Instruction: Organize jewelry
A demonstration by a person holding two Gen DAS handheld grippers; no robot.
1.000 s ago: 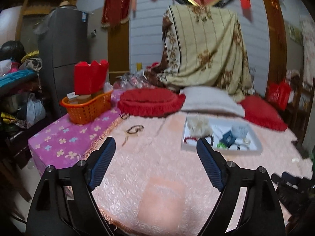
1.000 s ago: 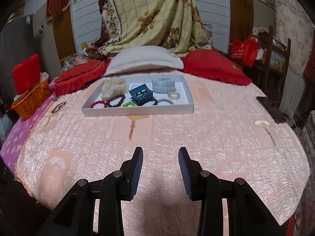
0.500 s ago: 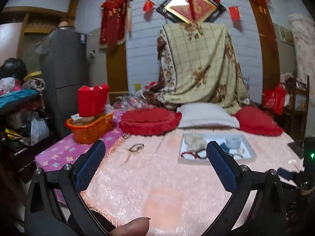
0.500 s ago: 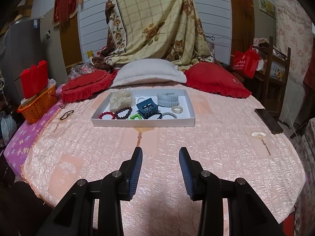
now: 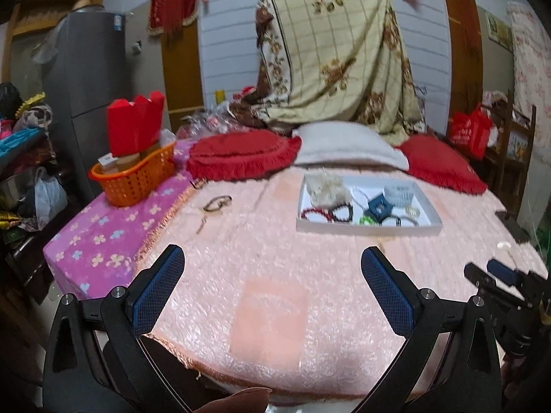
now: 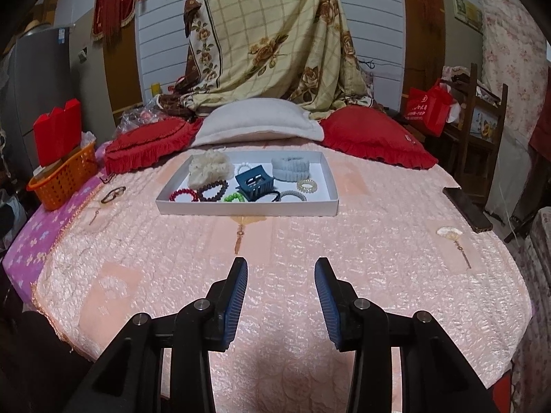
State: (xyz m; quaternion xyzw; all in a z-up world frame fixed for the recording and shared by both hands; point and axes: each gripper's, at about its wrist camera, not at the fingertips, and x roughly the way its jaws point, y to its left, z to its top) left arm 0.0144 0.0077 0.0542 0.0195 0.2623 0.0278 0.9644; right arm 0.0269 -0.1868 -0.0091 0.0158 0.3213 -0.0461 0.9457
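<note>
The white tray (image 6: pixel 248 204) of jewelry sits on the bed (image 6: pixel 310 241) well ahead of both grippers: left gripper (image 5: pixel 272 268) jaws wide, right gripper (image 6: pixel 281 277) jaws narrower, both holding nothing.

My left gripper (image 5: pixel 272 275) is spread wide, nothing between the fingers, held level and aimed forward. My right gripper (image 6: pixel 280 289) is parted narrower, also empty, pointing forward; it also shows at the left view's right edge (image 5: pixel 496 275).
</note>
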